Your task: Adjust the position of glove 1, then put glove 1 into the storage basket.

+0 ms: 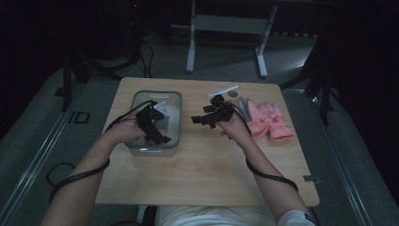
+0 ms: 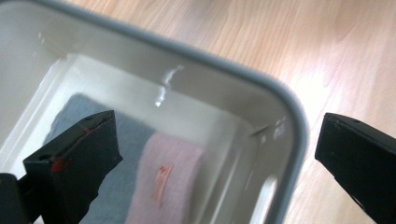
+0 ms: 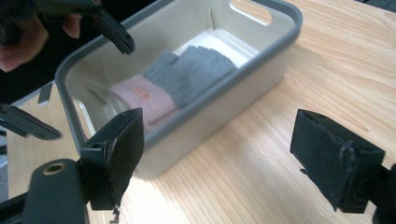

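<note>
Grey-pink glove (image 3: 175, 86) already in bin (image 1: 175, 96), centre-left of frame. My L claw (image 1: 157, 129) hangs over it, jaws wide, empty; R claw (image 1: 207, 117) wide too. Pink gloves (image 1: 273, 121) right of centre, prob. next.

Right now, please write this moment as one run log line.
left gripper: open, over bin | right gripper: open, empty, over table | grey-and-pink glove: in bin | pink gloves: on table
</note>
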Demonstrator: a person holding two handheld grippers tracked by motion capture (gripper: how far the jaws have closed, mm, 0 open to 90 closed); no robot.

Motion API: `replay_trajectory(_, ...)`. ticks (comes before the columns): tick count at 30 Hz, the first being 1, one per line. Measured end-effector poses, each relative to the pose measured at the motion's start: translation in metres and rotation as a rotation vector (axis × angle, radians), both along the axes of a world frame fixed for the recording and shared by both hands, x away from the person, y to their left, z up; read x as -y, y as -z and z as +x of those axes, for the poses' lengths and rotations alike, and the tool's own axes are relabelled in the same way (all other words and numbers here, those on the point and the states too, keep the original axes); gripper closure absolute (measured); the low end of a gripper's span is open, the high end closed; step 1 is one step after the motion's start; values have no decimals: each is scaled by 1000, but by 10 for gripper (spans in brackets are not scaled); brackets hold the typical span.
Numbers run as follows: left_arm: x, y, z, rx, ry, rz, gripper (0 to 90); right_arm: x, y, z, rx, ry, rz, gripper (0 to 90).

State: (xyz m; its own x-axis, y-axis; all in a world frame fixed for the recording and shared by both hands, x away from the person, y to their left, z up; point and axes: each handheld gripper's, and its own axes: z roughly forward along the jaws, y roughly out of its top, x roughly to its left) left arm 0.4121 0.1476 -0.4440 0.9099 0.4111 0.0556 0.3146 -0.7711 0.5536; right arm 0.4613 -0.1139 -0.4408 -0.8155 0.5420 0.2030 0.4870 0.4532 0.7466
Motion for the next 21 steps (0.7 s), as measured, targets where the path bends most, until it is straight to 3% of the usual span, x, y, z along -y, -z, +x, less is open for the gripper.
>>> replay_trajectory(2, 6, -3, -3, 3, 13, -10, 0, 8, 1, -4, 12, -3, -6, 173)
replay_trajectory(10, 46, -8, -20, 60, 71, -26, 0, 44, 5, -10, 22, 79, 8, 135)
replay_trajectory(15, 70, -5, -28, 52, 115, -21, 0, 61, 5, -14, 52, 89, -5, 138)
replay_trajectory(21, 89, 1, -37, 72, 139, 5, 0, 83, 8, -14, 70, 129, -11, 283)
